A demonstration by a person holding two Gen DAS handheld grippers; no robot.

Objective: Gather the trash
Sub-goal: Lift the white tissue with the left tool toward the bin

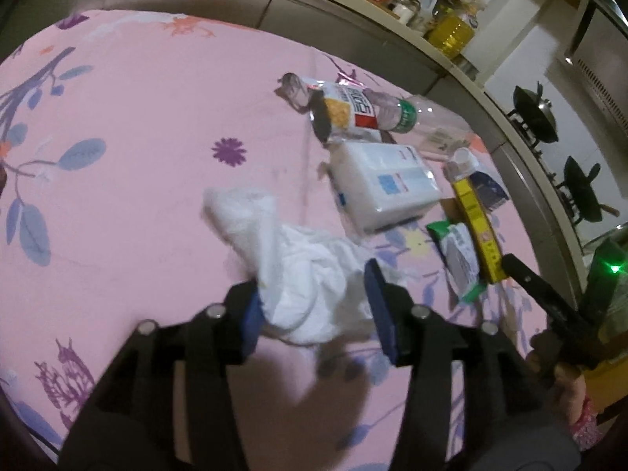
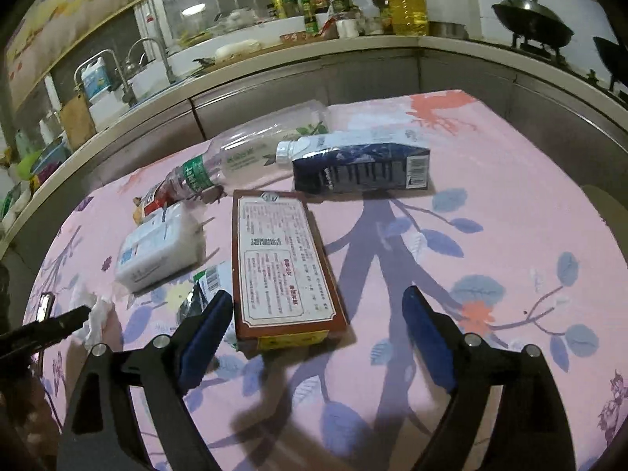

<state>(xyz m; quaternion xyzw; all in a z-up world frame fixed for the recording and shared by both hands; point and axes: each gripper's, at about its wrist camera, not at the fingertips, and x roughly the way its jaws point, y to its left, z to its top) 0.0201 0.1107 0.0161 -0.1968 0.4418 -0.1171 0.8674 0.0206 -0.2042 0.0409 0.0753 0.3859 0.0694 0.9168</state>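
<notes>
My left gripper [image 1: 314,306] hangs over the crumpled white tissue [image 1: 298,271]; jaws apart w/ the wad between them; left pad looks to touch its edge, right pad stands clear, so nothing is clamped; frame is blurred, can't be surer. Tissue lies on the pink floral cloth of the tabletop [image 1: 137,157], near side, apart from the other trash. My right gripper [image 2: 314,337] has jaws wide apart, nothing gripped; the near end of the brown box [image 2: 282,267] sits between the tips, closer to the left finger, not touching as far as I can tell.

Left wrist view shows the tissue in full, plus a snack bag w/ yellow print [image 1: 345,112] at the far end of the pile; right wrist view catches the tissue only at far left, mostly behind the other gripper. Right view alone shows the box's printed label face and the dark blue carton [image 2: 361,168] w/ silver cap on its side behind it.

Both views: clear plastic bottle [image 2: 243,153] w/ green label lying down; white wipes pack [image 2: 157,251] left of the box; small green-white packet [image 1: 461,259] just beside the box.

Tissue itself: white, soft, heavily creased, bunched into an irregular wad.
</notes>
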